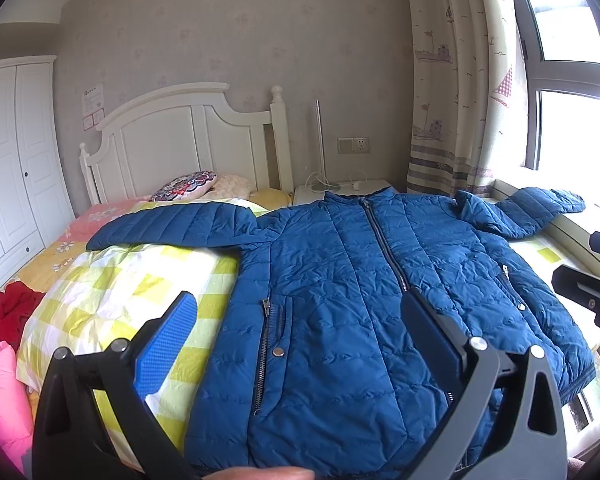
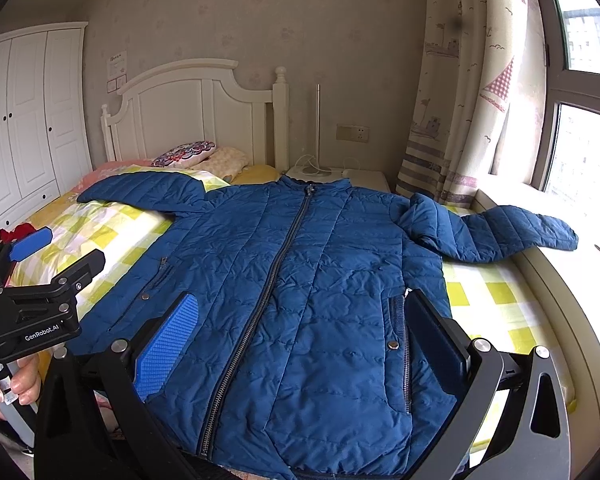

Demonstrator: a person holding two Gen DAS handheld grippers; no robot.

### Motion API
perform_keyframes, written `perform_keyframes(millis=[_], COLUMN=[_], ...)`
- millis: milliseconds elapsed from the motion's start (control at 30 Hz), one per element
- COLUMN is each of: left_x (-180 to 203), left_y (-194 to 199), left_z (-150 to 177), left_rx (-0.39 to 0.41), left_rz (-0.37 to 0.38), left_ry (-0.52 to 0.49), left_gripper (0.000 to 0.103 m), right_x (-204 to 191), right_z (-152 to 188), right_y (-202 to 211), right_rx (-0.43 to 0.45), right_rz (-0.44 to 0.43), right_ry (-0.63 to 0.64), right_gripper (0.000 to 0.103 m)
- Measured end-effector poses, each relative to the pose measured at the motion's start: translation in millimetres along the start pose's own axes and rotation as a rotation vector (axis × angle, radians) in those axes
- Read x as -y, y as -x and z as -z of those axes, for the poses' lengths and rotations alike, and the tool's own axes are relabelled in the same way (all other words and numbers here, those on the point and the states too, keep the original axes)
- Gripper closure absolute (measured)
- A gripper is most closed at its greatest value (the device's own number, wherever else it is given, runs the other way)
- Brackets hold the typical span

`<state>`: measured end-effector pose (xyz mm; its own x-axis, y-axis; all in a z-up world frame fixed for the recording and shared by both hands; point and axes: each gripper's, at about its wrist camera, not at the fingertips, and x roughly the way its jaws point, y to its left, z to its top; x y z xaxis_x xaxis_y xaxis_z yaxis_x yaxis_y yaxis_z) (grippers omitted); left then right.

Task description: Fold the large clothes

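Blue jacket (image 2: 300,280) spread flat, zipped, front up on checked quilt (image 2: 112,236); hem cut off at frame bottom. Left gripper (image 1: 300,320) and right gripper (image 2: 304,320) hovering over hem, jaws wide apart, holding nothing. Far sleeve (image 2: 516,232) draped onto windowsill (image 2: 596,224).

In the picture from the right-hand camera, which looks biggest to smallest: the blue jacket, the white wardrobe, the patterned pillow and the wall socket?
1. blue jacket, though it lies nearest the camera, which enlarges it.
2. white wardrobe, partly cut off at the picture's edge.
3. patterned pillow.
4. wall socket, smallest.
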<state>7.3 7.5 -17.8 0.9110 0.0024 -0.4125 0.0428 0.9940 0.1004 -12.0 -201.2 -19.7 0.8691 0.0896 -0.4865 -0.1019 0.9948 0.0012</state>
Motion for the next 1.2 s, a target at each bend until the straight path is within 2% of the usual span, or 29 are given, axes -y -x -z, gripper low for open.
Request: perform_keyframes(millis=[1200], left_x=[-0.8], left_y=[-1.8], left_z=[2.7], left_rx=[-0.008], left_rz=[0.003], left_ry=[0.0], left_gripper=[0.002], right_x=[1.5], right_z=[1.1], right_y=[-3.6], right_rx=[-0.007], right_rz=[-0.012], right_ry=[-0.01], right_gripper=[0.004])
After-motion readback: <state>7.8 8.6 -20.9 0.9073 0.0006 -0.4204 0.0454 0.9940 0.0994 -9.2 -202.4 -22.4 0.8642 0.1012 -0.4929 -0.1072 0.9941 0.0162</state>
